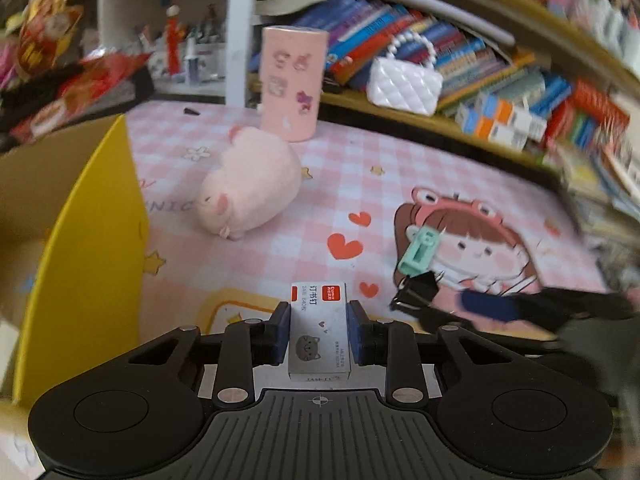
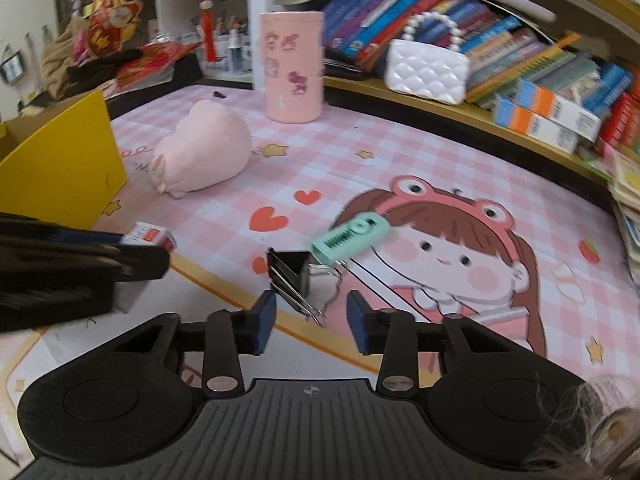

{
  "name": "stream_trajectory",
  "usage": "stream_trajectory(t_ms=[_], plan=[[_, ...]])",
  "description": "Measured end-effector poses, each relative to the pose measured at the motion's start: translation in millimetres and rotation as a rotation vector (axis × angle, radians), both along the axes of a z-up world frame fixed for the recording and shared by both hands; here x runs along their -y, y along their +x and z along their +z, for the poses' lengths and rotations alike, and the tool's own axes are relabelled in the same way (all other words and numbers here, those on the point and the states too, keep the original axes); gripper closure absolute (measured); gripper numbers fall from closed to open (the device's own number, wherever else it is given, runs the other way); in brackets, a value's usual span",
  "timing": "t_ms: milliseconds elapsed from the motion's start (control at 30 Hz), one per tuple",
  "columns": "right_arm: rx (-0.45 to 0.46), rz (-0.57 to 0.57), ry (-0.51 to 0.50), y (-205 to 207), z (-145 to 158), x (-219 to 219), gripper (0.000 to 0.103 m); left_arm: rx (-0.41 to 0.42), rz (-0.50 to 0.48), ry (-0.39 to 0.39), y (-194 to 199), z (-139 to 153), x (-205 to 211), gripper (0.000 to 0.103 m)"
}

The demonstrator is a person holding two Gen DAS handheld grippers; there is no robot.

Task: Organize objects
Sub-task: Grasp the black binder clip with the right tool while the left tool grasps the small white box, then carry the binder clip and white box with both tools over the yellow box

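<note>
A pink checked mat (image 1: 360, 184) fills mid-frame in both views, with a yellow box (image 1: 88, 240) at the left edge. A plush pig (image 1: 252, 188) lies upper centre. Low centre in the left view, the left gripper (image 1: 319, 332) clamps the staple box (image 1: 319, 340) between its pads. In the right view, the right gripper (image 2: 312, 320) stands part open, empty, with the binder clip (image 2: 292, 276) just ahead and a mint clip (image 2: 350, 238) beyond.
</note>
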State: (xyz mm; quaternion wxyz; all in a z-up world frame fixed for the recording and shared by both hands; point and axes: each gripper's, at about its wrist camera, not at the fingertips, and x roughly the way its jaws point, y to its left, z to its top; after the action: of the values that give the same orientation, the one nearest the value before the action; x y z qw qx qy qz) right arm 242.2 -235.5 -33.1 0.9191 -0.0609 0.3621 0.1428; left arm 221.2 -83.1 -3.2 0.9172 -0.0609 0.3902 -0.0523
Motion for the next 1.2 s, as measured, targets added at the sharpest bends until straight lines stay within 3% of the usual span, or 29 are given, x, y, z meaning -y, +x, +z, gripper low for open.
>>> stream_trajectory(t_ms=[167,467,767,1200], plan=[[0.003,0.059,-0.048,9,-9,-11,0.094,0.000,0.019,-0.029,-15,8,-4,0.075],[0.040,0.014,0.005,-17,4,-6,0.095,0.014,0.009,-0.058,-41,20,-12,0.075],[0.011,-0.068,0.083,-68,26,-7,0.095,0.039,-0.043,-0.109,-70,25,-22,0.075],[-0.017,-0.082,0.038,-137,34,-36,0.095,0.046,-0.073,-0.174,-119,20,-61,0.075]])
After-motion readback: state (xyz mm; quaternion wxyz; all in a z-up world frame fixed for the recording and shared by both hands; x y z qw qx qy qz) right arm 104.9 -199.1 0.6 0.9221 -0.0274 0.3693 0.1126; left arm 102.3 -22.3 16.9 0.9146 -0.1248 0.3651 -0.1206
